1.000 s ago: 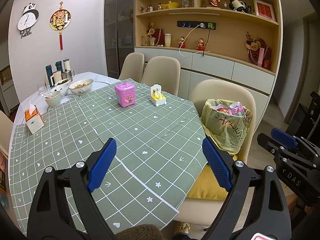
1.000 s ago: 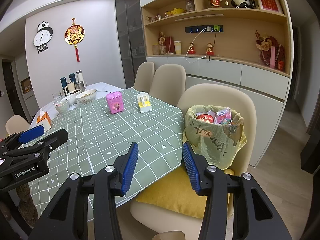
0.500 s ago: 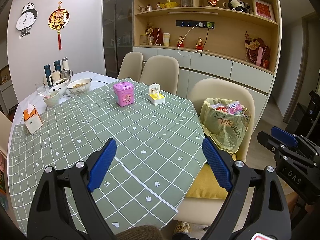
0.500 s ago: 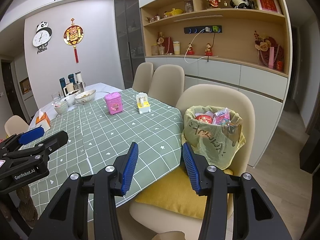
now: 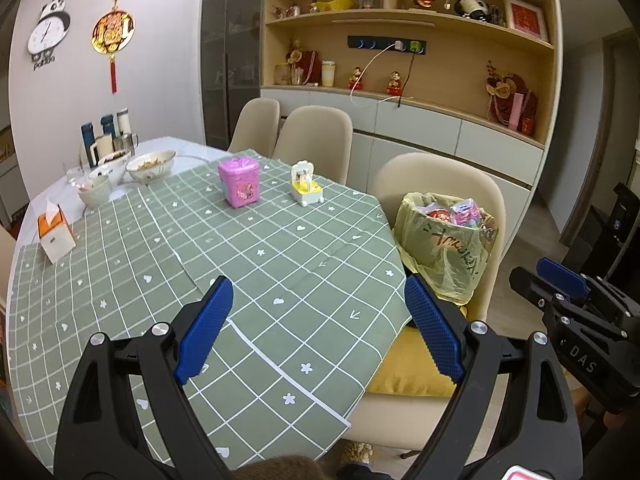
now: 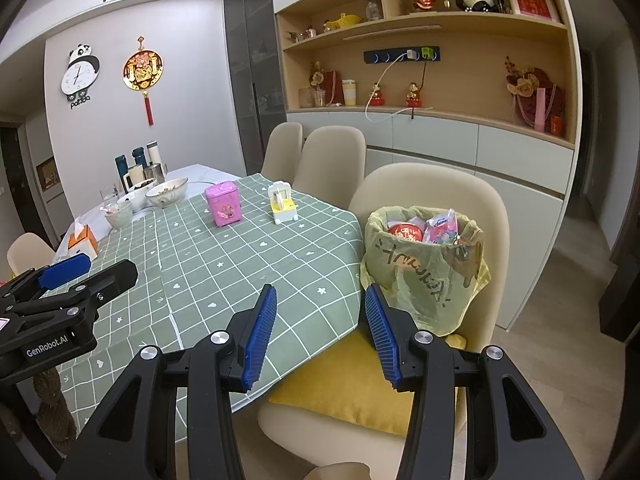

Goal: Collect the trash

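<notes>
A yellow-green trash bag [image 5: 448,248] [image 6: 424,276] lines a bin on a beige chair beside the table; wrappers [image 6: 440,228] and a red lid show in its mouth. My left gripper [image 5: 316,312] hovers open over the green checked tablecloth [image 5: 240,264], nothing between its blue pads. My right gripper [image 6: 320,316] is open too, above the table's edge just left of the bag, and holds nothing. Each gripper shows at the side of the other's view: the right one [image 5: 568,304], the left one [image 6: 68,280].
On the cloth stand a pink box [image 5: 239,182] and a small yellow-white holder [image 5: 306,188]. Bowls [image 5: 150,164], flasks and an orange tissue box [image 5: 56,228] sit at the far left. A yellow cushion [image 6: 352,392] lies on the chair. Cabinets and shelves line the back wall.
</notes>
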A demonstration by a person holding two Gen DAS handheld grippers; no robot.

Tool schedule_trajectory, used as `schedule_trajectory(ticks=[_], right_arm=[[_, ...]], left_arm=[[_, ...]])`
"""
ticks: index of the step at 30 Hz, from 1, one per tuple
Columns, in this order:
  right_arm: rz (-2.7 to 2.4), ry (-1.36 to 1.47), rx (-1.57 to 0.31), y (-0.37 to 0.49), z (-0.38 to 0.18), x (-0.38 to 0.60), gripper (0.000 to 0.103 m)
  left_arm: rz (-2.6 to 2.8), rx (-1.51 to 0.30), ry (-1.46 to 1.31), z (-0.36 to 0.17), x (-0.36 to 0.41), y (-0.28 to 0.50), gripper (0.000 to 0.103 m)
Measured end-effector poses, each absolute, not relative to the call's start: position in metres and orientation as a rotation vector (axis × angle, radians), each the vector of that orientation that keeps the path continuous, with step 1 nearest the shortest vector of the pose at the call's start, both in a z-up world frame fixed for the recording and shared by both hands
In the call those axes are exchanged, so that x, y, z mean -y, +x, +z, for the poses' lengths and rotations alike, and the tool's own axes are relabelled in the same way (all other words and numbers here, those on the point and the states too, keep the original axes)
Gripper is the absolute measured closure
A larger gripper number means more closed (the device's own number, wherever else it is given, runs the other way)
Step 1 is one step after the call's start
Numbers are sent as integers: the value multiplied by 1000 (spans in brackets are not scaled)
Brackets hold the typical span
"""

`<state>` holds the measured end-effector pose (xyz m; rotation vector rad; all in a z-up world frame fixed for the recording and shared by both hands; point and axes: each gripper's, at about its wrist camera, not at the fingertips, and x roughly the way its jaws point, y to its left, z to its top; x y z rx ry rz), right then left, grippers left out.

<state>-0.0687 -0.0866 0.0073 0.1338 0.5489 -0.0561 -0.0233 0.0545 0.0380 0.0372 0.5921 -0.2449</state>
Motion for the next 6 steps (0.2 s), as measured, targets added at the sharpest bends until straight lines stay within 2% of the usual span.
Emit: schedule_trajectory(ticks=[6], right_arm=[[20,120,-598,-12,-9,71,53]], left_arm=[[-112,-656,36,7,-92,19,20]])
